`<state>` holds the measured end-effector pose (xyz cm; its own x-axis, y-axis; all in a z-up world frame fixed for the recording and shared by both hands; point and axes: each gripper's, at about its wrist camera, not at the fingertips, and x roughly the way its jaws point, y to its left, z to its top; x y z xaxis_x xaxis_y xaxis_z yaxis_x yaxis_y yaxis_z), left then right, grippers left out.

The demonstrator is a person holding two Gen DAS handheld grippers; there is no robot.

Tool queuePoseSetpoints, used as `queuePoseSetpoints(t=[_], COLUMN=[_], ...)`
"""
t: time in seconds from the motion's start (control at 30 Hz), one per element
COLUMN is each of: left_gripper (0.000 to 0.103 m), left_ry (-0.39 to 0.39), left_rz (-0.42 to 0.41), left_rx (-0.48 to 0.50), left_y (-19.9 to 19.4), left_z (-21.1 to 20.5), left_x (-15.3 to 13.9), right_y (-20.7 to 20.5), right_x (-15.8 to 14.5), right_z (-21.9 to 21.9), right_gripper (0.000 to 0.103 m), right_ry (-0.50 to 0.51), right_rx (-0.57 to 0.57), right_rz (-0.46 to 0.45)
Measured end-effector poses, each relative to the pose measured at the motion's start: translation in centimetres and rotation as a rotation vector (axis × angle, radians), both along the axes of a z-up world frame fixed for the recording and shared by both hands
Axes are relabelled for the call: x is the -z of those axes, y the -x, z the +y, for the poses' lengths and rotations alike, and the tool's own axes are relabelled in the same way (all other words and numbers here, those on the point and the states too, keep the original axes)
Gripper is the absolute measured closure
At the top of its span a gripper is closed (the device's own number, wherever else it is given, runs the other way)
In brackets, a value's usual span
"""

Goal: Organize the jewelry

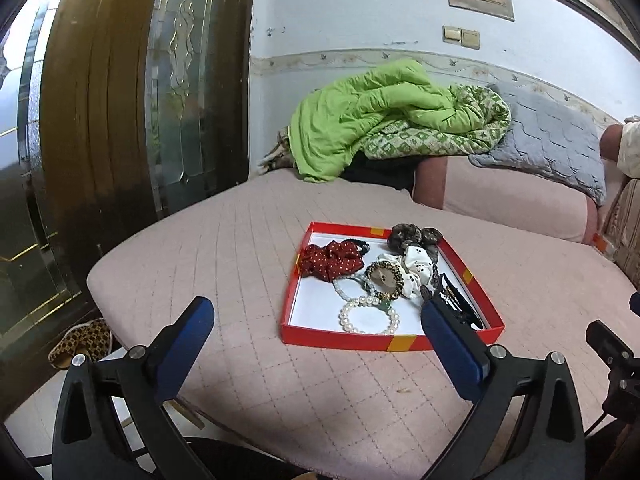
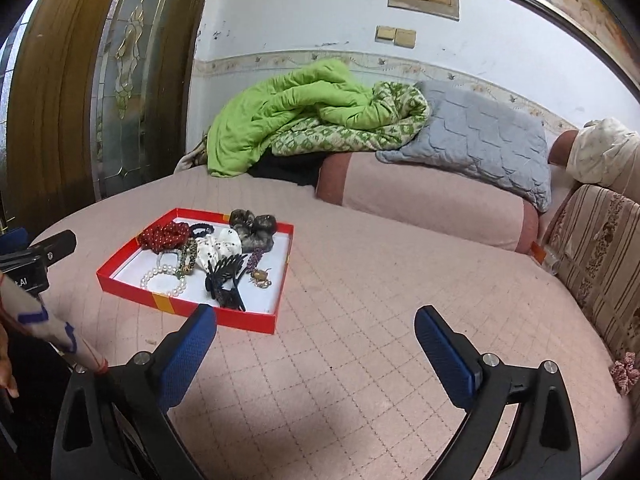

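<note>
A shallow red tray (image 1: 344, 339) (image 2: 120, 280) lies on the pink quilted bed. It holds a red dotted scrunchie (image 1: 330, 258) (image 2: 164, 236), a white scrunchie (image 1: 416, 268) (image 2: 218, 250), a dark scrunchie (image 1: 414, 236) (image 2: 256, 226), a pearl bracelet (image 1: 370, 316) (image 2: 164, 280), a black hair claw (image 1: 460, 308) (image 2: 226, 280) and a small brooch (image 2: 261, 277). My left gripper (image 1: 318, 322) is open and empty, just in front of the tray. My right gripper (image 2: 316, 328) is open and empty over bare bed, right of the tray.
A green quilt (image 1: 380, 120) (image 2: 296, 120) and a grey pillow (image 1: 556, 140) (image 2: 480, 140) are piled at the back by a pink bolster (image 2: 432, 200). A wooden glass door (image 1: 120, 100) stands left. A slipper (image 1: 82, 342) lies on the floor. A pink scrunchie (image 2: 624, 372) lies at the bed's right edge.
</note>
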<state>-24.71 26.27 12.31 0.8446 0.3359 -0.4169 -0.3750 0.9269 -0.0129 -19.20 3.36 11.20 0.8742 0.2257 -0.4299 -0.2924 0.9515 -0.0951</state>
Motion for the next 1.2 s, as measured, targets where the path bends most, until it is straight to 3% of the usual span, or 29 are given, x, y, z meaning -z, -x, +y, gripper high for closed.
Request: queuePoseSetpoints(t=[0.27, 0.57, 1.2], left_gripper=[0.000, 0.000, 0.000], left_ry=[0.052, 0.066, 0.065], left_rz=[0.083, 0.089, 0.091], left_rx=[0.007, -0.013, -0.013], left_y=[-1.9, -2.2, -2.3], left_z=[0.2, 0.0, 0.0], left_x=[0.9, 1.4, 1.3], right_y=[-0.8, -1.4, -1.4], right_x=[0.3, 0.2, 0.3], right_z=[-0.6, -1.9, -1.7], right_gripper=[0.002, 0.002, 0.002], right_ry=[-0.046, -0.104, -0.076], right_rx=[-0.009, 0.001, -0.009], right_rz=[0.047, 0.081, 0.079])
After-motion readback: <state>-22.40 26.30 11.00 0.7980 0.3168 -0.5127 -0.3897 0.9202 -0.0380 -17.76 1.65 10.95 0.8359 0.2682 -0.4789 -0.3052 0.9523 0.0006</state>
